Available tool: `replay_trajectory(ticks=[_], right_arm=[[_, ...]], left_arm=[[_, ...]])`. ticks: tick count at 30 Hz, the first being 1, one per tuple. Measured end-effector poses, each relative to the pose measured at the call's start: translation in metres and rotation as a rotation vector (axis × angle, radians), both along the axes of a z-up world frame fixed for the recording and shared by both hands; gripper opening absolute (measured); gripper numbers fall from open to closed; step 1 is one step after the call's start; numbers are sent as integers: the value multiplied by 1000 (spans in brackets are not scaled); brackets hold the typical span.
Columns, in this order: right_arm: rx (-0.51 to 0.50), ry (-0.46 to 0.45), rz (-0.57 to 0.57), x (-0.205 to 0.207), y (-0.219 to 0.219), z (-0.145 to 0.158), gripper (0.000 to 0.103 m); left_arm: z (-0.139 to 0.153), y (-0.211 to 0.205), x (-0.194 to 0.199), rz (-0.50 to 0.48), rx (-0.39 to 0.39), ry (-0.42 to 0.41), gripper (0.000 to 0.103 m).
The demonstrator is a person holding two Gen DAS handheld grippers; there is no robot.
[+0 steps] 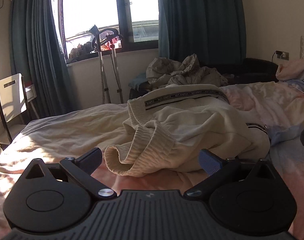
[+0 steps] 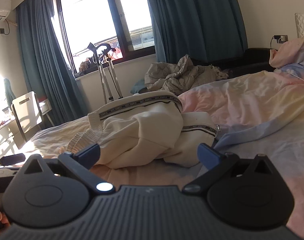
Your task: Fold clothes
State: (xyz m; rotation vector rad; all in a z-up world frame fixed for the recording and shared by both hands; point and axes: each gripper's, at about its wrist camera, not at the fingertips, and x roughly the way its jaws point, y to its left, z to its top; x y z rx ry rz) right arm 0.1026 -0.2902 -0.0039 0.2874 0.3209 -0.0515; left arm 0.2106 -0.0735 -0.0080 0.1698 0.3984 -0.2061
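A cream sweatshirt [image 1: 192, 124] with ribbed cuffs and a dark printed tape stripe lies crumpled on the bed. It also shows in the right wrist view [image 2: 143, 132]. My left gripper [image 1: 152, 160] is open, low over the bed, its fingers on either side of the ribbed cuff at the garment's near edge. My right gripper [image 2: 149, 154] is open, just in front of the garment's near right side, holding nothing.
The bed has a pastel pink, yellow and blue cover [image 2: 252, 104]. A pile of grey bedding [image 1: 182, 70] lies behind the garment. A chair [image 1: 11, 96] and desk stand at the left, a garment steamer stand [image 1: 109, 60] by the window.
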Motion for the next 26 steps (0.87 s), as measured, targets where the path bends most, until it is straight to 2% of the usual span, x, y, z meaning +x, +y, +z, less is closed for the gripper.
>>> replay_trajectory(ticks=[3, 6, 8, 11, 12, 13, 14, 19, 22, 26], right_arm=[[5, 5, 13, 11, 0, -7, 103], [28, 21, 22, 21, -2, -16, 103], [60, 31, 28, 29, -6, -22, 103], [83, 53, 27, 38, -9, -31, 103], [94, 58, 30, 41, -10, -35, 103], [98, 60, 31, 43, -10, -37, 103], [96, 65, 30, 44, -9, -39, 103], [65, 70, 19, 45, -7, -43, 103], [43, 55, 9, 41, -5, -40, 103], [15, 52, 3, 37, -1, -37, 103]], left_arm=[[-12, -10, 44, -18, 21, 23, 103], [-29, -12, 79, -59, -10, 85, 102], [-39, -14, 96, -89, -29, 123, 98], [-52, -13, 113, -101, -72, 166, 77], [-54, -12, 116, -103, -91, 171, 63], [-54, -11, 116, -103, -115, 165, 53], [-52, -10, 115, -100, -134, 154, 49], [-16, 5, 90, -109, -267, 58, 33], [29, 19, 73, -102, -318, -26, 26], [91, 41, 52, -79, -357, -132, 23]])
